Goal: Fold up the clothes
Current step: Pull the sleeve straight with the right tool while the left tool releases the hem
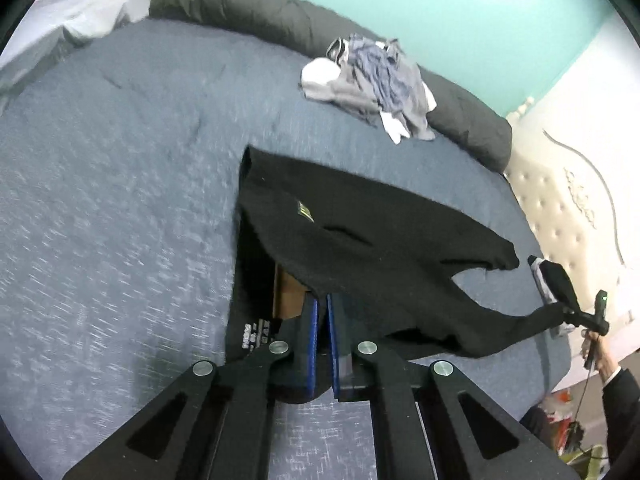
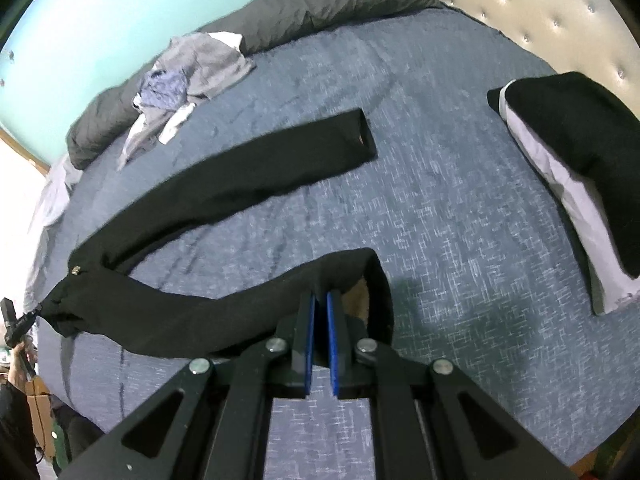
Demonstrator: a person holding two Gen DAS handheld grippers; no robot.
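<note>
A pair of black trousers (image 1: 360, 232) is stretched between my two grippers above the blue bedspread (image 1: 120, 184). My left gripper (image 1: 322, 300) is shut on the waistband end. My right gripper (image 2: 322, 296) is shut on the hem of one trouser leg (image 2: 208, 320). The other leg (image 2: 248, 168) lies flat on the bedspread (image 2: 440, 220), pointing toward the headboard. In the left wrist view my right gripper (image 1: 568, 312) shows at the far right, holding the leg end. In the right wrist view my left gripper (image 2: 38, 312) shows at the far left.
A pile of grey, blue and white unfolded clothes (image 1: 372, 84) lies near the far edge, also seen in the right wrist view (image 2: 188, 80). A dark grey rolled duvet (image 1: 256, 12) runs along the teal wall. A folded black-and-white stack (image 2: 572, 176) sits by the tufted headboard (image 2: 540, 12).
</note>
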